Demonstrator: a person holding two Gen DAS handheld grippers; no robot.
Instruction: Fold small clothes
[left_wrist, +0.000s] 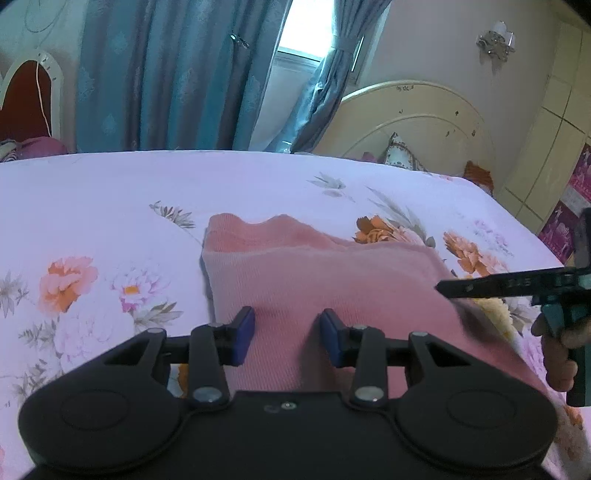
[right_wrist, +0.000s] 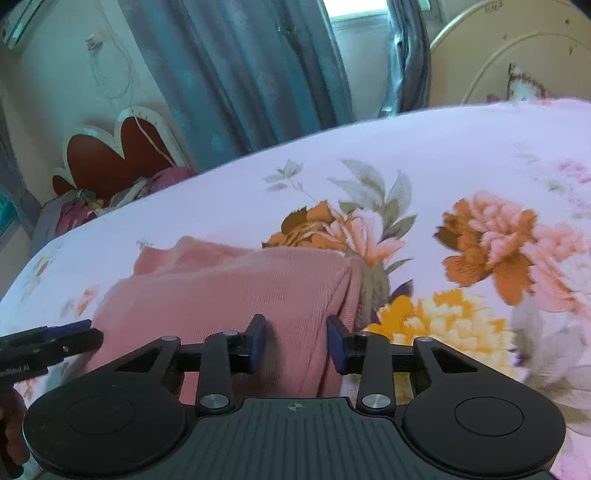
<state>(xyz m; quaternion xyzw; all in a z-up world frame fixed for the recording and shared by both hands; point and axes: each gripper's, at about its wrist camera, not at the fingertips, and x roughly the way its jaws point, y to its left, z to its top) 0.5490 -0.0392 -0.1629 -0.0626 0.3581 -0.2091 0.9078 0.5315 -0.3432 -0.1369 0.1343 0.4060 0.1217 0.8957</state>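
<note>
A pink knit garment (left_wrist: 332, 280) lies folded on the floral bedsheet (left_wrist: 110, 192), with a wavy layer showing at its far edge. My left gripper (left_wrist: 287, 332) hovers low over the garment's near left part. Its blue pads stand apart, pink cloth shows in the gap, and nothing is visibly pinched. My right gripper (right_wrist: 297, 341) sits at the garment's (right_wrist: 229, 291) right folded edge with its pads apart and the cloth's edge between them. From the side, the right gripper (left_wrist: 443, 290) reaches in over the garment's right side. The left gripper (right_wrist: 92, 332) shows at the left edge.
A person's hand (left_wrist: 557, 354) holds the right gripper's handle. The bedsheet (right_wrist: 443, 147) spreads wide around the garment. A cream headboard (left_wrist: 417, 122) and a pillow (left_wrist: 400, 153) stand at the far right. Blue curtains (left_wrist: 166, 74) hang beyond the bed's far edge.
</note>
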